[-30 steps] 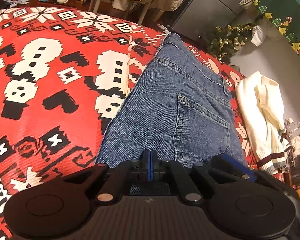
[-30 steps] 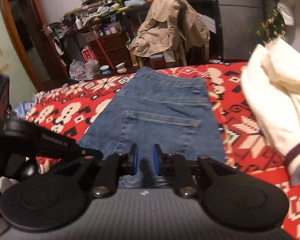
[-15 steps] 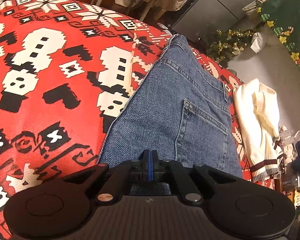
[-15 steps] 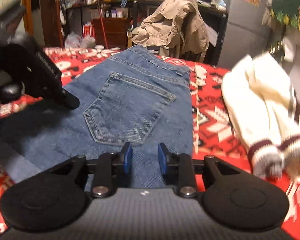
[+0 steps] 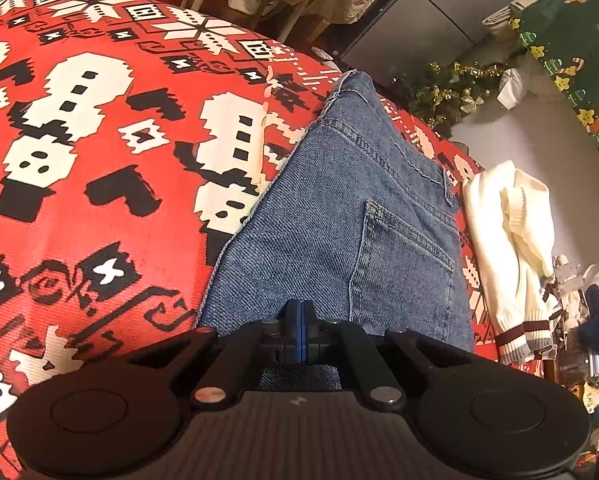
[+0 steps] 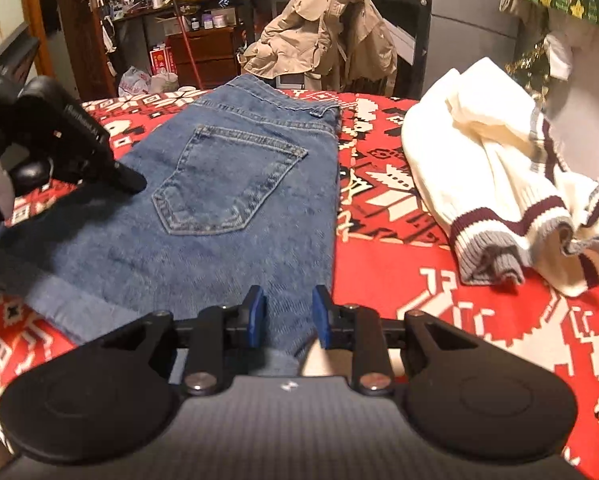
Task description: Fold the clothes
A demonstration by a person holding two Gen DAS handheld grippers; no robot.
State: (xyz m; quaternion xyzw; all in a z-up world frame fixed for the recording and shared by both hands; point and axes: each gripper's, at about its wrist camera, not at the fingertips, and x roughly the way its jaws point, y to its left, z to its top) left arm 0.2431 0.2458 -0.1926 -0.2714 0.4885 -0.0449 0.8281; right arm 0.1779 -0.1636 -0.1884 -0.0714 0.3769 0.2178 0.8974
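Folded blue jeans (image 5: pixel 339 216) (image 6: pixel 227 184) lie back pocket up on the red patterned blanket (image 5: pixel 99 140) (image 6: pixel 399 264). My left gripper (image 5: pixel 301 320) is shut, blue pads pressed together over the jeans' near left part; no cloth shows between them. In the right wrist view its black tip (image 6: pixel 131 180) rests on the denim at the left. My right gripper (image 6: pixel 287 316) is open above the jeans' near right corner, with nothing between its pads. A cream sweater (image 5: pixel 511 240) (image 6: pixel 491 160) with maroon-striped cuffs lies crumpled to the right of the jeans.
A beige jacket (image 6: pixel 323 28) hangs over a chair beyond the far edge of the bed. Cluttered shelves and drawers (image 6: pixel 203 52) stand behind it. A tinsel garland (image 5: pixel 451 88) and green festive cloth (image 5: pixel 571 40) are at the right wall.
My right gripper opened wider and swung toward the jeans' near right corner, bringing the sweater into fuller view. The left gripper stayed shut and barely shifted.
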